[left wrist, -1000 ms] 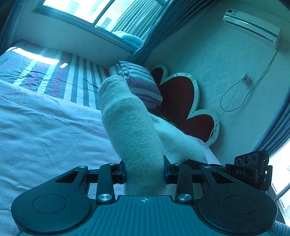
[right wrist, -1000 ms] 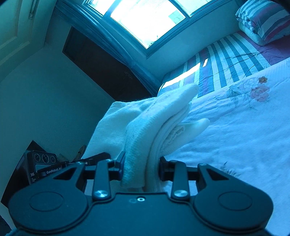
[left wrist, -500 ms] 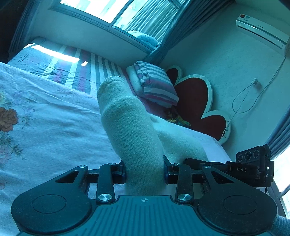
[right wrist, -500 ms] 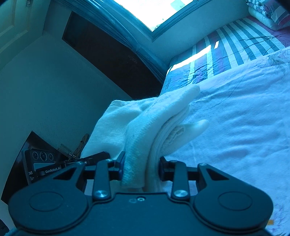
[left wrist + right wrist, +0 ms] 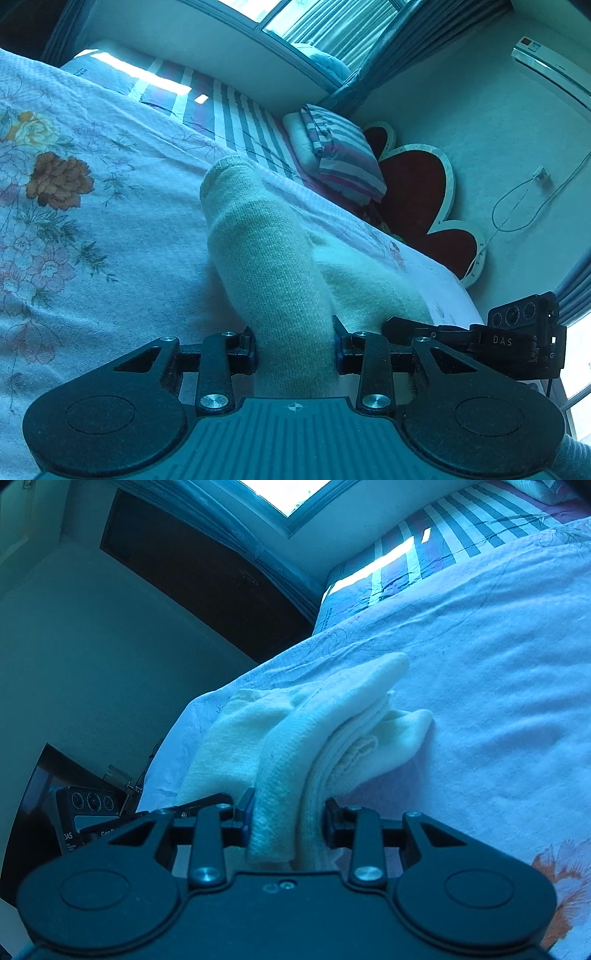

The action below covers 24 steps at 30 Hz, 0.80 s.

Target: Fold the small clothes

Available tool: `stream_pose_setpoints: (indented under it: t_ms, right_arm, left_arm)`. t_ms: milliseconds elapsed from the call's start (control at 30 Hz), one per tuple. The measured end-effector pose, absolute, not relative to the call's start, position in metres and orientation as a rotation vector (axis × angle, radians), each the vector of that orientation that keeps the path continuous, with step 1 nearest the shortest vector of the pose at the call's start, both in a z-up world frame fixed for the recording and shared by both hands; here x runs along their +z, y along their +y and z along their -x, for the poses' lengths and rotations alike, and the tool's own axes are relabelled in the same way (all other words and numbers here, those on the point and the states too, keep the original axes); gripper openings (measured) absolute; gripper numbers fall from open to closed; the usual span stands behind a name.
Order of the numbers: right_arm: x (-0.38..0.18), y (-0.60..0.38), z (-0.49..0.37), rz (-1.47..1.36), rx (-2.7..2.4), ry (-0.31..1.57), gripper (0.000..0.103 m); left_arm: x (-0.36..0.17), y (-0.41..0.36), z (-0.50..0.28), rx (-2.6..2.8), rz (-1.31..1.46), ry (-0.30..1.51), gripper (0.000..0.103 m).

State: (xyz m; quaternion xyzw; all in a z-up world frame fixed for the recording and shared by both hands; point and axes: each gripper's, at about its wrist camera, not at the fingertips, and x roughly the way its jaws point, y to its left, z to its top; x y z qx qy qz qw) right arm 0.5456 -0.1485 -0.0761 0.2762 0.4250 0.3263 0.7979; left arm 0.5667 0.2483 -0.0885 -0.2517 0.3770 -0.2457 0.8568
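Left wrist view: floral bedspread [image 5: 92, 240] with a striped pillow [image 5: 340, 155] beyond; left gripper [image 5: 295, 349] clamped on a cream knit garment [image 5: 266, 266] draped over the bed. Right wrist view: the same bedspread [image 5: 480, 686]; right gripper [image 5: 286, 821] clamped on bunched folds of the garment [image 5: 314, 734].

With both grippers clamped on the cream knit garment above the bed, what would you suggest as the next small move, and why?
Probably lower both ends the rest of the way onto the floral sheet, then release. The left gripper and right gripper each pinch a bunched end of the cream knit garment, whose free end in the right wrist view seems to reach the sheet already.
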Motion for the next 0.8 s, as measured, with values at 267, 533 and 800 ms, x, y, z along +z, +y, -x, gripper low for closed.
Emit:
stream_pose_setpoints:
  t_ms: [267,533,800]
  right_arm:
    - [-0.069,-0.141,-0.546,-0.568,0.732,0.865,0.034]
    - [-0.118,-0.138,-0.563,-0.657,0.638,1.073,0.04]
    - [-0.109,-0.187,-0.526,-0.793,0.648,0.997,0.062]
  left_arm:
    - [-0.103,0.269,-0.559,-0.558,0.589,0.68,0.035]
    - [-0.147,0.278,-0.577,-0.499,0.651,0.916,0.043]
    - [-0.158,0.305,-0.529,-0.535,0.775,0.958,0.05]
